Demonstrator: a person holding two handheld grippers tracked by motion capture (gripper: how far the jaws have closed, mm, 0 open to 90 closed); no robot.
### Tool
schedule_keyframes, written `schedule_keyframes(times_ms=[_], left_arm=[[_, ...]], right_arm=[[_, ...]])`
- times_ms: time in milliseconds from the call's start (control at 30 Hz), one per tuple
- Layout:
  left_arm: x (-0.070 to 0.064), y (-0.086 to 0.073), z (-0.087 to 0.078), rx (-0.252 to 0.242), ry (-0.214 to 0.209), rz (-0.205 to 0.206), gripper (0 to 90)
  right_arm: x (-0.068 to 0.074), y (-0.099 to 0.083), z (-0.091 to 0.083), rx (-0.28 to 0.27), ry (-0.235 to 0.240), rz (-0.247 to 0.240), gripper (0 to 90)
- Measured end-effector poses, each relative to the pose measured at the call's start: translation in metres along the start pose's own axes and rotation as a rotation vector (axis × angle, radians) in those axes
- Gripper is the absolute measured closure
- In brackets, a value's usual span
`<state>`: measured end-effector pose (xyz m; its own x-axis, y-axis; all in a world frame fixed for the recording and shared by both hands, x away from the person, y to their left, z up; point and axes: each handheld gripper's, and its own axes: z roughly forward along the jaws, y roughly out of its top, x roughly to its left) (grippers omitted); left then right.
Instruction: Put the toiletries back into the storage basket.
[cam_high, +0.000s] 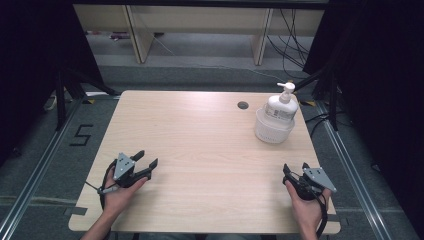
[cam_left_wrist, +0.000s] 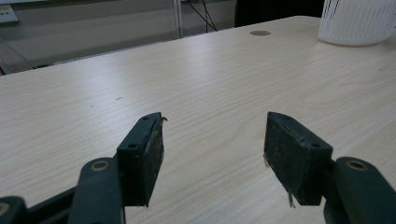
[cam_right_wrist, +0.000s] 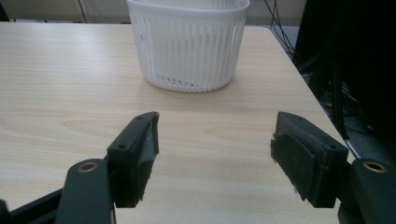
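Note:
A white pump bottle stands upright inside a white slatted basket at the table's far right. The basket sits straight ahead in the right gripper view and its lower part at the top right corner of the left gripper view. My left gripper rests near the table's front left, held in a hand, open with nothing between its jaws. My right gripper is at the front right, also open and empty, well short of the basket.
The light wooden table has a round cable hole near its far edge. Black curtains and stands flank both sides. Cables hang past the right edge. Shelving legs stand beyond the table.

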<state>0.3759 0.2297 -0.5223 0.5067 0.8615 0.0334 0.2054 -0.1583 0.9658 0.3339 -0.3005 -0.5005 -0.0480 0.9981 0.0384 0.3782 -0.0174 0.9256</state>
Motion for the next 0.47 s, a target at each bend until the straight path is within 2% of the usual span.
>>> schedule_keyframes(times_ms=[33, 67, 100, 133, 167, 333, 433, 467], left_arm=[[0.0001, 0.0, 0.0, 0.0, -0.001, -0.001, 37.3], [0.0002, 0.0, 0.0001, 0.0, -0.001, -0.001, 37.3], [0.0003, 0.0, 0.0001, 0.0, -0.001, -0.002, 37.3], [0.0004, 0.0, 0.0001, 0.002, -0.001, -0.002, 37.3], [0.0005, 0.0, 0.0001, 0.002, -0.002, -0.002, 37.3], [0.0012, 0.0, 0.0001, 0.002, -0.006, -0.009, 37.3], [0.0015, 0.0001, 0.0003, 0.002, -0.007, -0.012, 37.3], [0.0016, 0.0001, 0.0004, 0.002, -0.008, -0.013, 37.2]], right_arm=[[-0.0022, -0.0008, 0.0002, -0.004, 0.004, -0.026, 32.3], [-0.0024, -0.0021, 0.0004, -0.007, 0.003, -0.016, 32.3], [-0.0033, -0.003, -0.0006, -0.009, -0.003, -0.027, 32.3], [-0.0005, -0.0037, -0.002, 0.012, -0.005, 0.012, 32.3], [-0.0034, -0.0045, 0.0001, -0.011, -0.01, -0.025, 32.3], [-0.0029, -0.0051, 0.0011, -0.019, -0.004, -0.023, 32.3], [-0.0023, -0.0046, -0.0004, 0.003, -0.012, -0.025, 32.3], [-0.0024, -0.0052, 0.0009, -0.026, -0.006, -0.022, 32.3]])
